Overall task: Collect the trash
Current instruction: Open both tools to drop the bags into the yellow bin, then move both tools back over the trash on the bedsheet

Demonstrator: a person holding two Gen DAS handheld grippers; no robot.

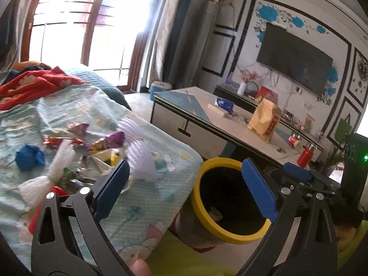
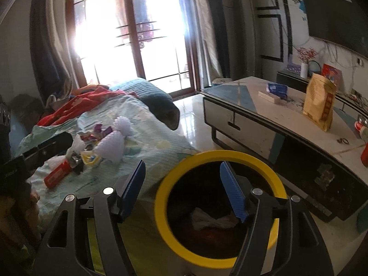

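I see some trash already inside the yellow-rimmed bin (image 2: 218,209); a pile of wrappers (image 1: 87,147) remains at ten o'clock. My left gripper (image 1: 184,191) and right gripper (image 2: 184,191) are both released, empty.

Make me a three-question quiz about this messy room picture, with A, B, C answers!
1. Where does the trash pile lie?
A. on the bed cover
B. on the coffee table
C. on the floor

2. What colour is the bin's rim?
A. red
B. yellow
C. green

3. How are the right gripper's jaws?
A. shut on a wrapper
B. shut on nothing
C. open, holding nothing

Answers: 1 A, wrappers sit on the pale bed cover. 2 B, the ring is bright yellow. 3 C, the blue fingers stand wide apart.
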